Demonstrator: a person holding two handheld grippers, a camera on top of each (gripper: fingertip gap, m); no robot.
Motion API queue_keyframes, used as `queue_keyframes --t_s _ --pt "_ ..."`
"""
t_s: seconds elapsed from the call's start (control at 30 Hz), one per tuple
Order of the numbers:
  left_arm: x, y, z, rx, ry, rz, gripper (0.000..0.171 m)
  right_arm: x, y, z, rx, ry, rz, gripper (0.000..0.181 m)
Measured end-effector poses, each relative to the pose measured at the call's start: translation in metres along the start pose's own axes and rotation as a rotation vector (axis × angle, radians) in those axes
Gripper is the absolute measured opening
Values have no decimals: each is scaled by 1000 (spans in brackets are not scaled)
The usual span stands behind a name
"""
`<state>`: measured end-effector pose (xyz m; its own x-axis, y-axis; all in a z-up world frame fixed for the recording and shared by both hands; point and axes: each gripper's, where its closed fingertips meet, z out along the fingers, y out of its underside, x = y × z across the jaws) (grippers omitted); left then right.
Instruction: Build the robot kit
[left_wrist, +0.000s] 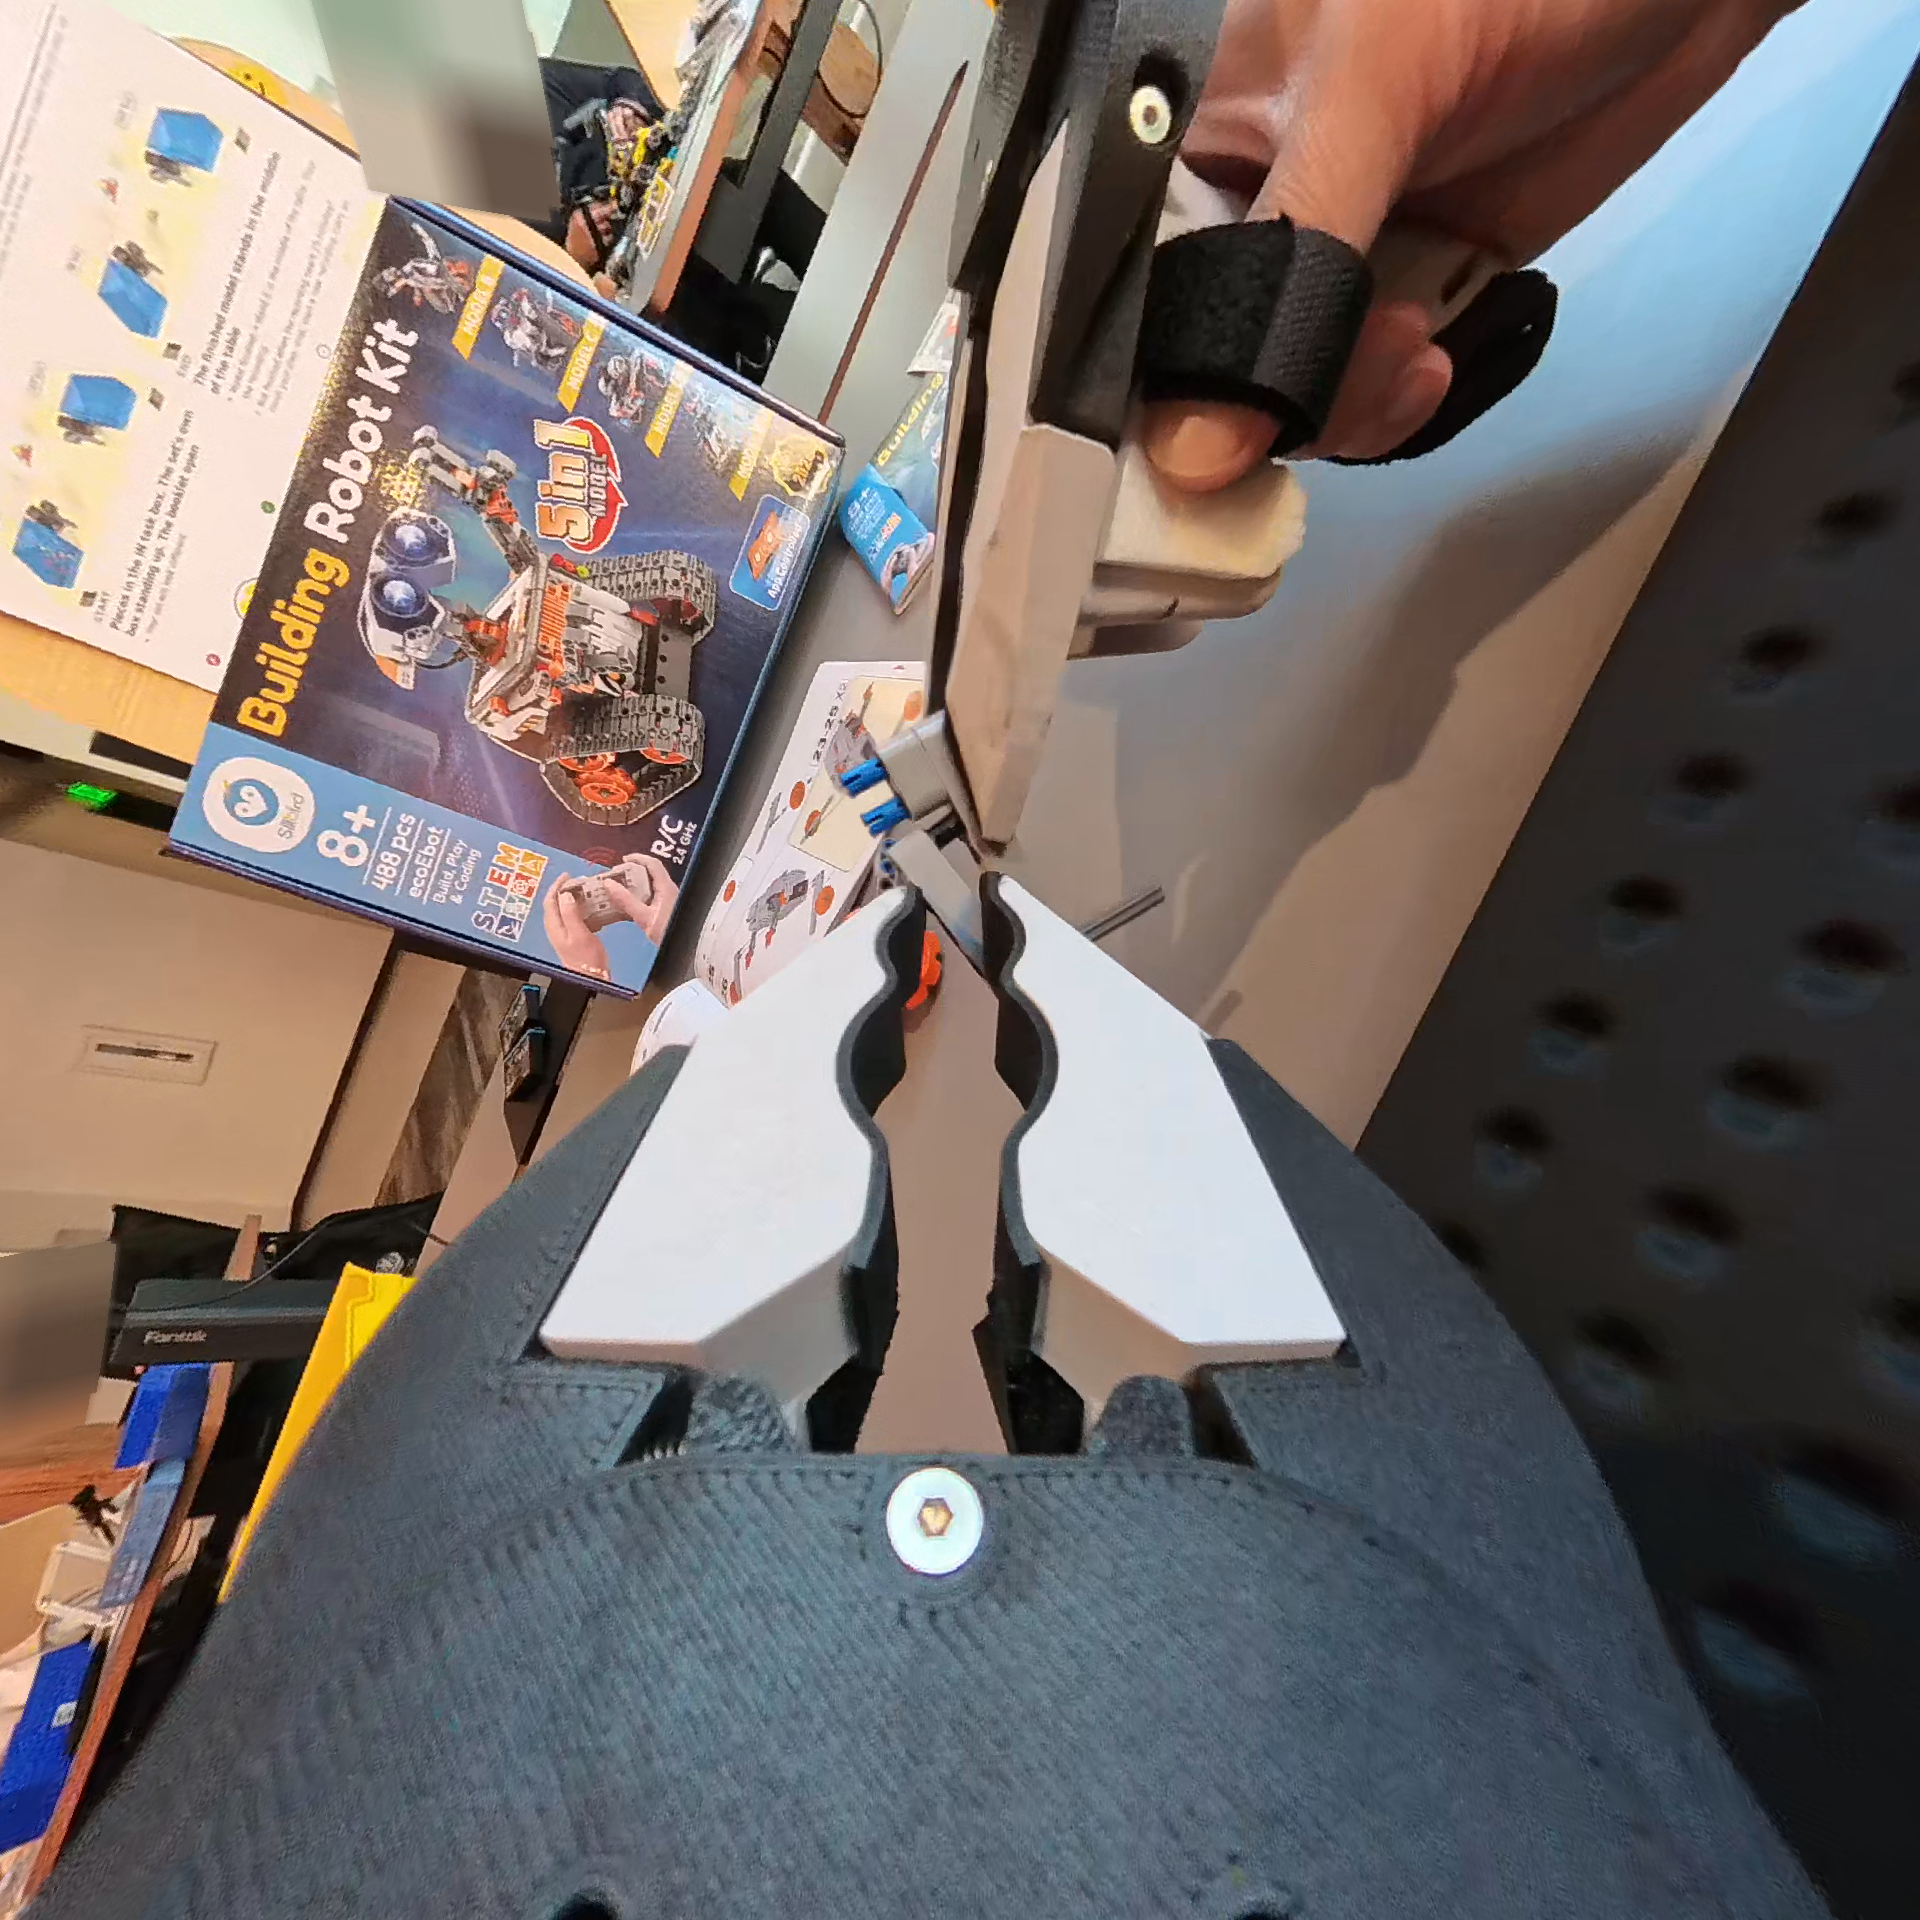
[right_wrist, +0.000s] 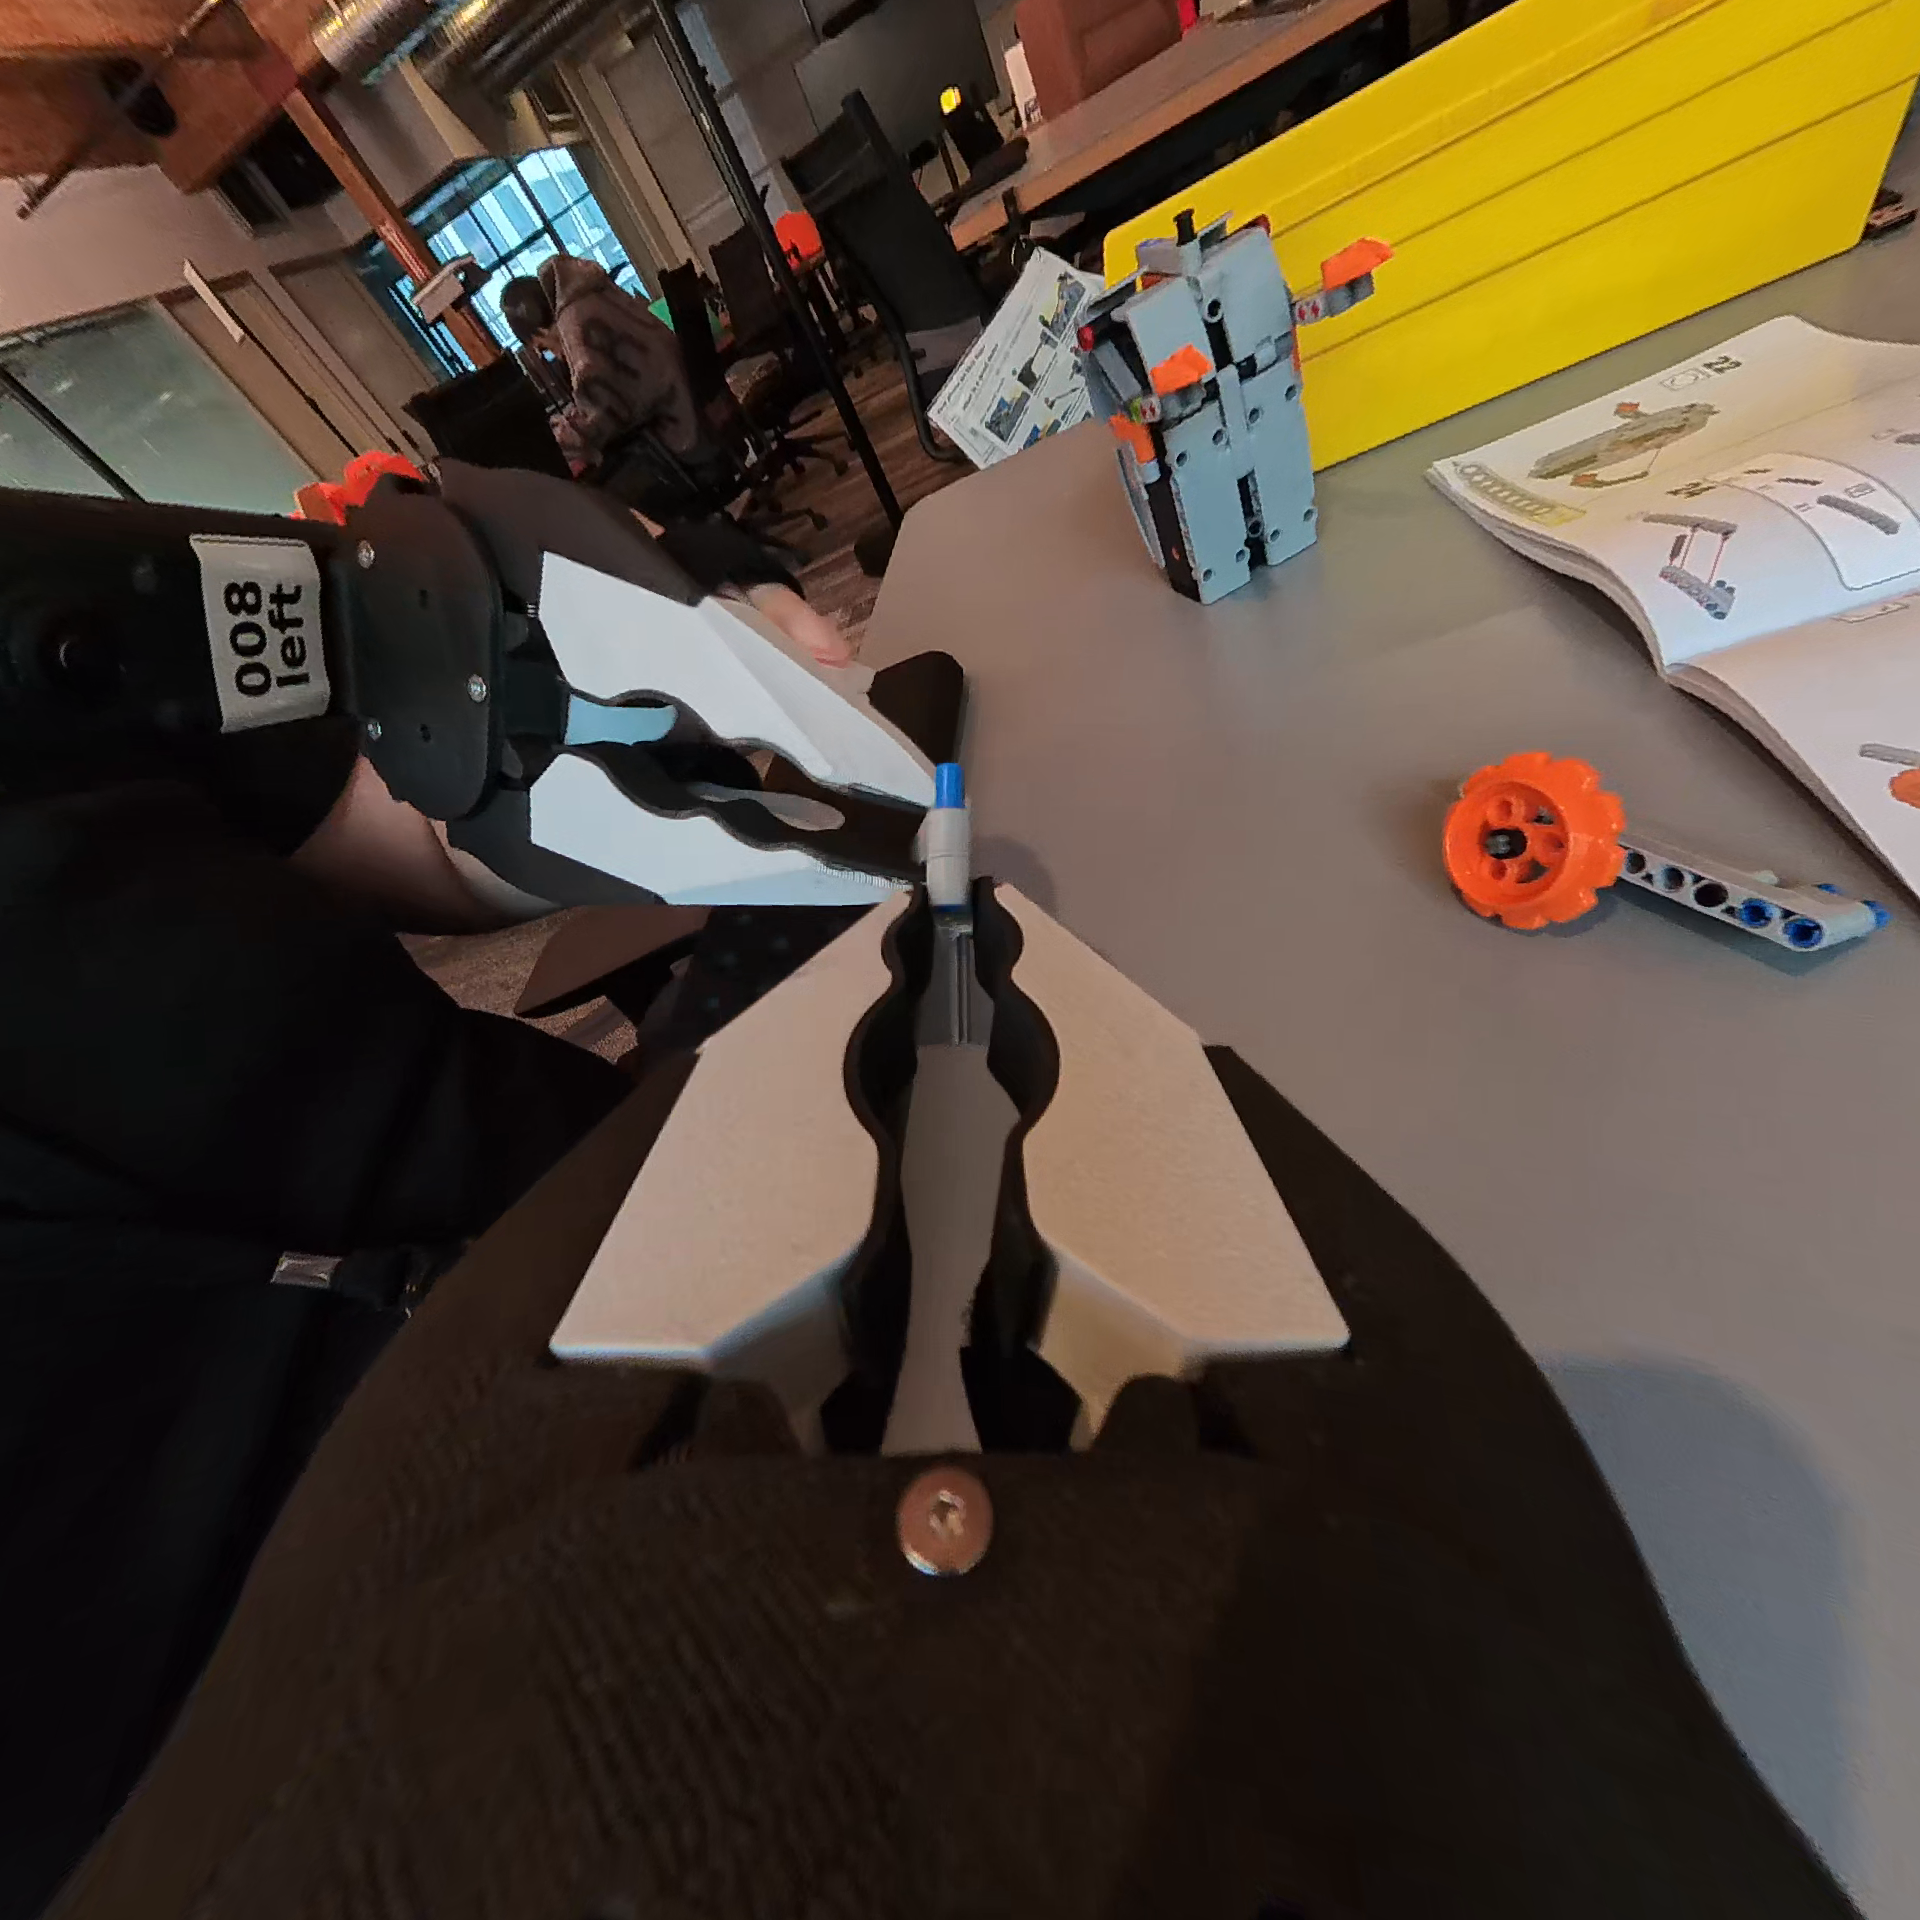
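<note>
Grey building-brick beam (right_wrist: 948, 852) with blue pins sits pinched between both tools above the edge of the grey table (right_wrist: 1351, 1091): the right gripper (right_wrist: 951, 914) has its fingers closed on the beam's lower end, and the left gripper (right_wrist: 914, 831) reaches in from the side with its fingers closed on the beam's upper part, just under the top blue pin. In the left wrist view, the left gripper (left_wrist: 951, 899) clamps a slim grey piece at its tips, while the right gripper (left_wrist: 971, 821) comes down from above, a hand (left_wrist: 1351, 208) strapped into it with black loops. On the table near the grippers lies an orange wheel (right_wrist: 1532, 842) fixed to a grey holed beam (right_wrist: 1745, 899). Farther back stands a grey and orange brick model (right_wrist: 1210, 416), upright, in front of a yellow bin (right_wrist: 1558, 208). An open instruction booklet (right_wrist: 1714, 540) lies to the right. A blue kit box (left_wrist: 499, 603) rests on the table too.
</note>
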<state>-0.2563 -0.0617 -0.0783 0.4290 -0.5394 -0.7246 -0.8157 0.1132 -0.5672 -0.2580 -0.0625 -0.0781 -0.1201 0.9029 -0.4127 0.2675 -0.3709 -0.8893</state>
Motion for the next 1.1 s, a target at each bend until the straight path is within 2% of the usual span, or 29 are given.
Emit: queue_keyframes --t_s 0.2,0.3,0.4,0.53,0.77,0.97,1.1 --pt "3 5 1 4 64 -22 8 1 6 3 -37 4 -13 6" --pt "4 10 4 -12 77 15 8 -8 6 6 -33 -80 53 6" --pt "7 15 8 -38 88 42 8 -4 12 10 -69 -40 33 6" --pt "7 17 11 -40 94 -47 7 9 13 6 -61 4 92 6" --pt "8 18 16 -81 76 -46 7 19 16 5 -68 45 142 6" --pt "13 16 14 -59 149 -71 7 16 13 8 -29 -13 227 6" --pt "17 19 17 -79 163 -69 7 20 19 9 -53 14 239 6"
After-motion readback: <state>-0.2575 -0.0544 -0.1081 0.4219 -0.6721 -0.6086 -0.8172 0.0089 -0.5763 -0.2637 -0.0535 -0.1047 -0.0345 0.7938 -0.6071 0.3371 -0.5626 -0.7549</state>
